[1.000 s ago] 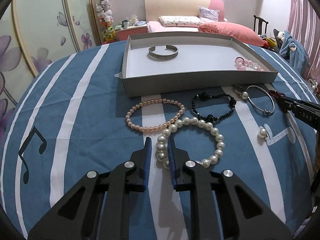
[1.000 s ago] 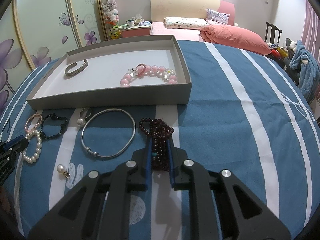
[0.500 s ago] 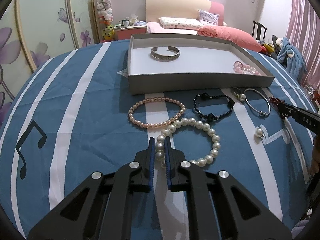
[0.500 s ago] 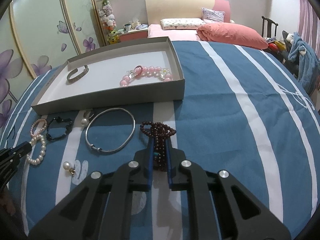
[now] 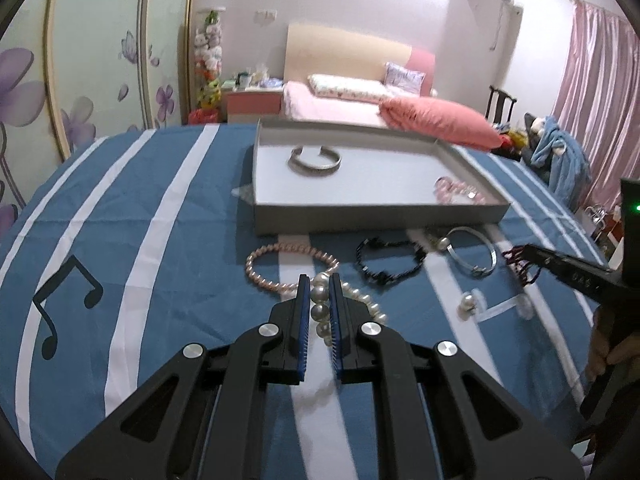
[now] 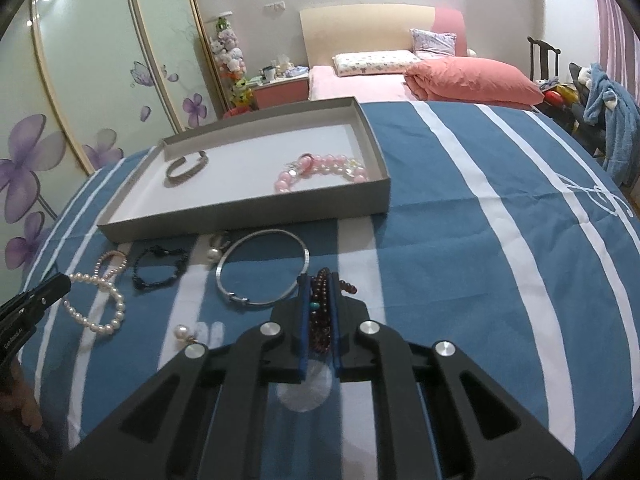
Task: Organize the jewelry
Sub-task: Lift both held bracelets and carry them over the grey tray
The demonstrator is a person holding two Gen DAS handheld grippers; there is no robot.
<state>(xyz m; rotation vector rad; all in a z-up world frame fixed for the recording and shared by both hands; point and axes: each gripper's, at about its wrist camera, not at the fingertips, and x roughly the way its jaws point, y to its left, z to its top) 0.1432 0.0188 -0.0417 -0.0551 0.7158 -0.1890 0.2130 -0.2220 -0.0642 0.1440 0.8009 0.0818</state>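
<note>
Blue cloth lies bare beside right claw gripping beads.

We've got both tongs angled down and forward, side by side. The left tongs are clamped with their blue pads pinched on a string of white pearls, and the right tongs are clamped on a dark red bead bracelet, with part of the hand visible gripping their handle at the edge of the left view
</note>
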